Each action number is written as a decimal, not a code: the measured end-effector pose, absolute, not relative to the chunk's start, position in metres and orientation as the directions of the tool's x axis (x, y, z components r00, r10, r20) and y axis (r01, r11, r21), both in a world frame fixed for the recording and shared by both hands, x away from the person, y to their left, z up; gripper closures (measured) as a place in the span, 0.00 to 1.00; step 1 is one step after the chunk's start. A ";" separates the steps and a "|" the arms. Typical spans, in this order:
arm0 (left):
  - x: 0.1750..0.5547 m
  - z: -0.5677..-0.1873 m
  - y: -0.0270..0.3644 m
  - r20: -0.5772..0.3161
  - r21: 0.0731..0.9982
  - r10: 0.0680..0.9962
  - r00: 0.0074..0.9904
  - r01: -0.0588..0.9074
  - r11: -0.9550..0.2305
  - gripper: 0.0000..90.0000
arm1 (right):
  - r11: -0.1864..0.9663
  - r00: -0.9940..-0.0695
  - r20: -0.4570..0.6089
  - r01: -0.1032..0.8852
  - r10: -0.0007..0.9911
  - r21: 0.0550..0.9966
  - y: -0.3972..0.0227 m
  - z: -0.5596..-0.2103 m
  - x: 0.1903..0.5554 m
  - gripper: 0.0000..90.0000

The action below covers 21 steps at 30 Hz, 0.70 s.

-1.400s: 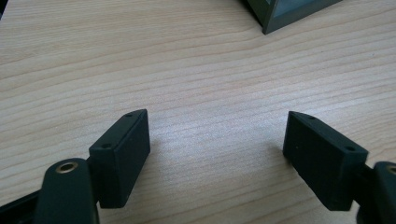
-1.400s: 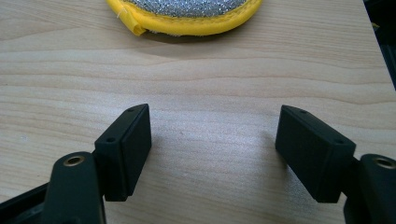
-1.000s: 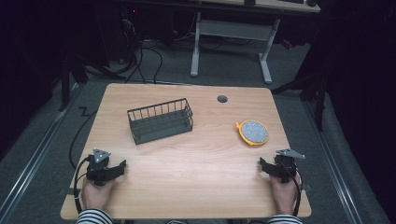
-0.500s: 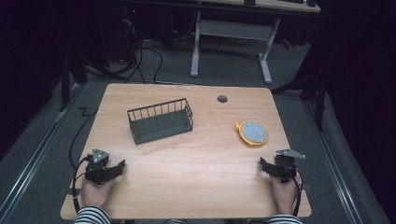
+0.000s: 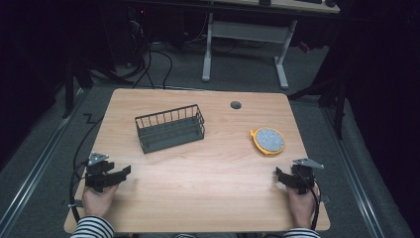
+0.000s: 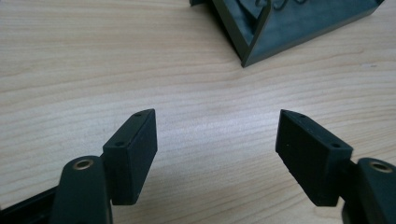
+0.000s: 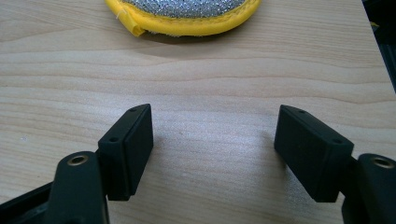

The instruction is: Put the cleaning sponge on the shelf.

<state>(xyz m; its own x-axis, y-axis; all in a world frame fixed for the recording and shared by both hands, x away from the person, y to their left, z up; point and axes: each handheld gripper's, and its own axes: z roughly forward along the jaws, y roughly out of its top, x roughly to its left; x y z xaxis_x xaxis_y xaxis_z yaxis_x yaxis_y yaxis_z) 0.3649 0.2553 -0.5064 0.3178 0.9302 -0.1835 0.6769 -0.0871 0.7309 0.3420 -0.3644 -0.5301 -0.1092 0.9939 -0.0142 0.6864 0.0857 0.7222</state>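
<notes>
Sponge (image 7: 187, 16) just ahead of the wide-open, empty right claw (image 7: 212, 149); left claw (image 6: 215, 154) likewise agape near the basket (image 6: 289, 28).

High view overhead, facing forward; both gripper views low over table (image 5: 218, 173)

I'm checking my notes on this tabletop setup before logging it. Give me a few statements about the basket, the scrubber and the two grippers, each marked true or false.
1. The black wire basket holds nothing. True.
2. The round yellow-rimmed scouring pad with a silver face lies inside the basket. False: it lies on the wooden table, to the basket's right and apart from it.
3. The right gripper is shut on the pad. False: its jaws stand open, short of the pad.
4. The left gripper is open, with the basket's corner ahead of it. True.
5. Both grippers sit near the table's near edge. True.
</notes>
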 end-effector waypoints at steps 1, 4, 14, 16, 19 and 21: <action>0.365 -0.503 0.256 -0.185 0.736 0.929 0.321 0.672 -0.086 0.33 | 0.086 -0.109 -0.014 0.686 0.994 0.722 -0.364 -0.530 0.342 0.31; 0.367 -0.492 0.257 -0.175 0.747 0.928 0.330 0.658 -0.093 0.34 | 0.087 -0.111 -0.015 0.686 0.994 0.722 -0.364 -0.530 0.342 0.31; 0.394 -0.453 0.251 -0.173 0.779 0.911 0.374 0.618 -0.106 0.35 | 0.089 -0.114 -0.015 0.686 0.993 0.722 -0.364 -0.530 0.342 0.31; 0.397 -0.448 0.249 -0.170 0.779 0.910 0.377 0.618 -0.110 0.36 | 0.089 -0.114 -0.015 0.686 0.993 0.722 -0.364 -0.530 0.342 0.31; 0.409 -0.438 0.244 -0.159 0.773 0.907 0.390 0.621 -0.131 0.37 | 0.089 -0.114 -0.015 0.686 0.993 0.722 -0.364 -0.530 0.342 0.32; 0.416 -0.432 0.241 -0.154 0.774 0.904 0.399 0.618 -0.141 0.38 | 0.089 -0.114 -0.014 0.686 0.993 0.723 -0.365 -0.530 0.342 0.31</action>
<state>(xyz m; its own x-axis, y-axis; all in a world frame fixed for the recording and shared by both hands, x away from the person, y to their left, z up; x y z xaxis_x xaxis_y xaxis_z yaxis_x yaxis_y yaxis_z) 0.4164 0.2413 -0.4323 0.3991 0.9038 -0.1542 0.6179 -0.1409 0.7735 0.3419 -0.3645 -0.5302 -0.1140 0.9934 -0.0145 0.6855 0.0892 0.7226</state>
